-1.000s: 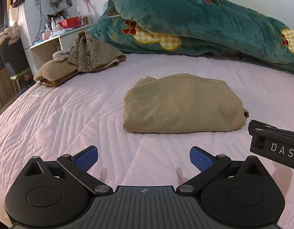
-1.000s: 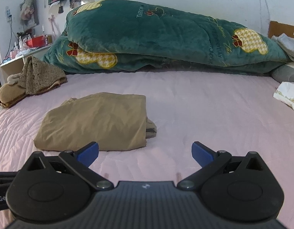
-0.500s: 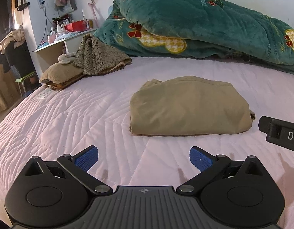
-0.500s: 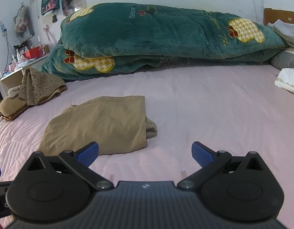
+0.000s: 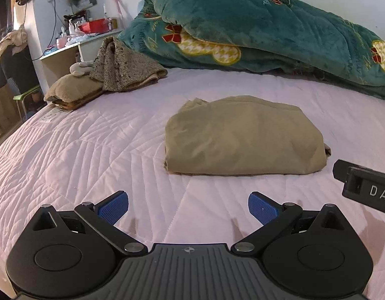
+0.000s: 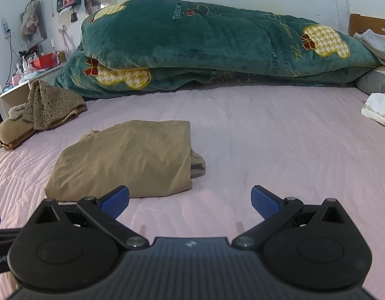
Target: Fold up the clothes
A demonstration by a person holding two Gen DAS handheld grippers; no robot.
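Both my left claw (image 5: 188,206) and right claw (image 6: 190,200) spread empty just short of the folded tan cloth bundle (image 5: 242,136) on the pink quilted bed (image 5: 92,150); a one-layer pinch could undo its fold.

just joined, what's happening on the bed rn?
A person holds a claw in each hand over the pink quilted bedspread. Both the left claw and the right claw are open and empty. The tan folded garment lies flat ahead of them, untouched. More folded brown clothes sit stacked at the far left corner.
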